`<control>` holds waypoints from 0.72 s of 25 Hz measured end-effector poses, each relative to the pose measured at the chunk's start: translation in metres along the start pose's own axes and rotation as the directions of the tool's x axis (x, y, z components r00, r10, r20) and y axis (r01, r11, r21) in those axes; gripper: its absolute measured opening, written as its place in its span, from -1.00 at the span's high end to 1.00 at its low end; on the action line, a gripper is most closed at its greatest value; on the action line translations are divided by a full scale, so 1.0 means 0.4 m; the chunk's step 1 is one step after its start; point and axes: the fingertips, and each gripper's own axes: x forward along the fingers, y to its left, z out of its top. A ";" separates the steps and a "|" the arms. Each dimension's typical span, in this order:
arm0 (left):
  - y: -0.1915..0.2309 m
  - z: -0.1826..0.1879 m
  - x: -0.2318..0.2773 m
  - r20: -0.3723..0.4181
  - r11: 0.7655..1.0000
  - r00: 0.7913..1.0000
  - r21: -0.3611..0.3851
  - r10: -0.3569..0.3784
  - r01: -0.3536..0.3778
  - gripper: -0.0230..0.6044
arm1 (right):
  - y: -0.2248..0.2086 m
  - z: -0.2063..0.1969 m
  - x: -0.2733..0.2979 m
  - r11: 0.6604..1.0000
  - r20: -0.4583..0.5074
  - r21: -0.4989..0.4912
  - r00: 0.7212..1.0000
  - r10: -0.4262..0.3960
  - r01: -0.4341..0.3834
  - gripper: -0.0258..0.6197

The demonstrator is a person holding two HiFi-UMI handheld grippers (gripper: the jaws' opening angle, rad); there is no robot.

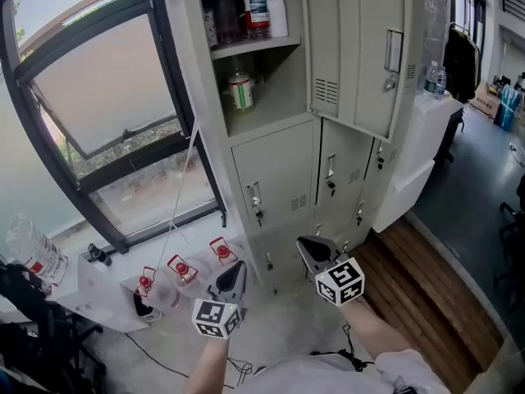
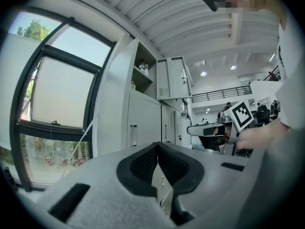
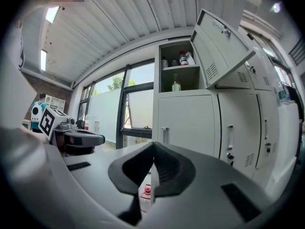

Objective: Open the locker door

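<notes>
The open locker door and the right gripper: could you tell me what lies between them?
In the head view, closed lower locker doors lie between the open locker door and the right gripper.

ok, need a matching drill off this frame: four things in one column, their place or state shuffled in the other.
Things
1. grey metal upper locker door
2. green-labelled clear bottle
3. three red-capped clear bottles
4. right gripper

Place or state
A. on the white surface below the window
B. jaws shut, nothing held
C. swung open
D. on the lower shelf of the open compartment

Pairs: 1-C, 2-D, 3-A, 4-B
</notes>
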 end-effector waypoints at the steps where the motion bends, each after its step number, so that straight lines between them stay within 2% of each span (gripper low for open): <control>1: 0.002 -0.001 -0.002 0.001 1.000 1.000 -0.003 0.003 -0.003 0.90 | 0.003 -0.003 0.002 1.000 -0.002 0.001 1.000 0.001 -0.001 0.88; 18: 0.021 -0.005 -0.006 0.004 1.000 1.000 -0.014 0.019 -0.019 0.90 | 0.009 -0.014 0.001 1.000 -0.006 0.007 1.000 -0.015 0.015 0.88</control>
